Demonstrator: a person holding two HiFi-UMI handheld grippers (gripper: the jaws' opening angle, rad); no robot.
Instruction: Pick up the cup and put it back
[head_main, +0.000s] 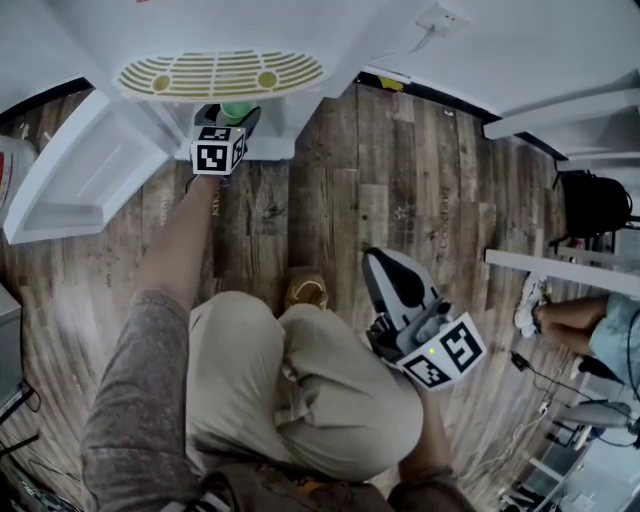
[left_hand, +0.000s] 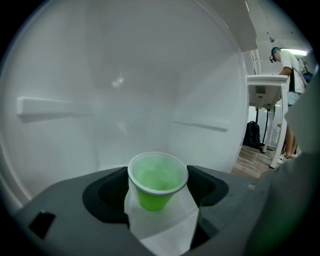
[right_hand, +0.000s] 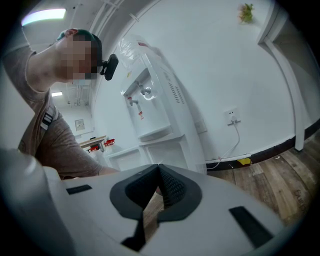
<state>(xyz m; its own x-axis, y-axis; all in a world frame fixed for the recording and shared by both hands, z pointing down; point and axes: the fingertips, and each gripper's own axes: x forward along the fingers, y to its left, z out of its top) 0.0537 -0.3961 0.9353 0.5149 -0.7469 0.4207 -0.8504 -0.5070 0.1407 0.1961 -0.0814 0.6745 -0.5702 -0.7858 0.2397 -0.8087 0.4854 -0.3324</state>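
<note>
Both jaws of the left gripper (left_hand: 158, 175) are closed on the green cup (left_hand: 157, 182) inside the white cabinet (left_hand: 100, 100); the right gripper (right_hand: 159, 172) is shut, empty; if released too high, the cup could be tipped.

**Room: white walls, plank floor**

Worn grey-brown wood-plank floor (head_main: 400, 180) all round me. White water dispenser (right_hand: 150, 100) at my 12, with a yellow drip grille (head_main: 220, 72) and its lower cabinet door (head_main: 80, 180) open toward 10. The white wall has black skirting (right_hand: 270, 150) and a socket (right_hand: 232, 116) with a cable hanging down. White table (head_main: 560, 272) at 3, black backpack (head_main: 592, 205) near it. Ceiling strip light (right_hand: 42, 16) is on.
</note>
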